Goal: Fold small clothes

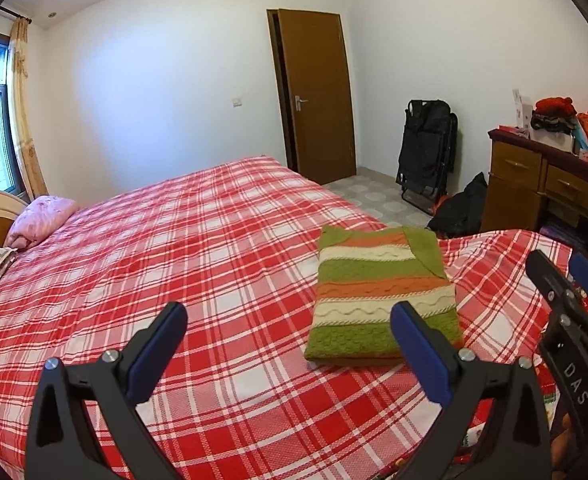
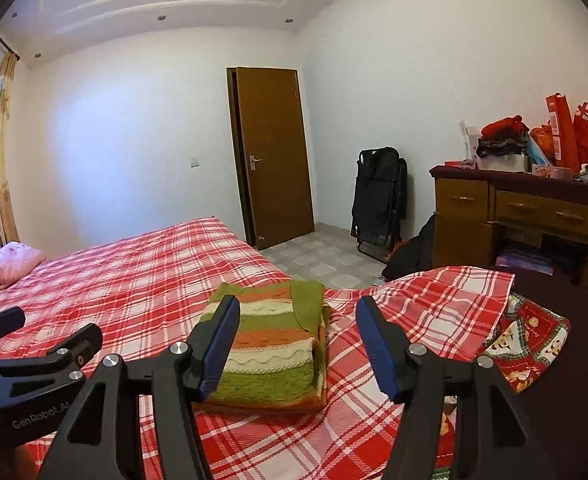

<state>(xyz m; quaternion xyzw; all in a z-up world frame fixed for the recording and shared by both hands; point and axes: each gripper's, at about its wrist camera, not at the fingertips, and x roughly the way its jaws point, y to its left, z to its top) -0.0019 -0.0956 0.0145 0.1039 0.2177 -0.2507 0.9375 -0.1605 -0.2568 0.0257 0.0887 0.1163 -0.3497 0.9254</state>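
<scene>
A small knitted sweater [image 1: 382, 296] with green, orange and cream stripes lies folded into a neat rectangle on the red plaid bed cover [image 1: 198, 248]. It also shows in the right wrist view [image 2: 274, 344]. My left gripper [image 1: 288, 320] is open and empty, held above the bed just left of and in front of the sweater. My right gripper [image 2: 298, 320] is open and empty, held just in front of the sweater. The right gripper also shows at the right edge of the left wrist view [image 1: 566, 276]; the left gripper shows at the left edge of the right wrist view [image 2: 50, 328].
A pink bundle [image 1: 42, 220] lies near the headboard at the far left. A wooden dresser [image 2: 514, 216] piled with bags stands at the right, a folded black chair [image 2: 378, 200] and a brown door [image 2: 274, 152] behind. A patterned red cloth [image 2: 530, 340] lies at the bed's right edge.
</scene>
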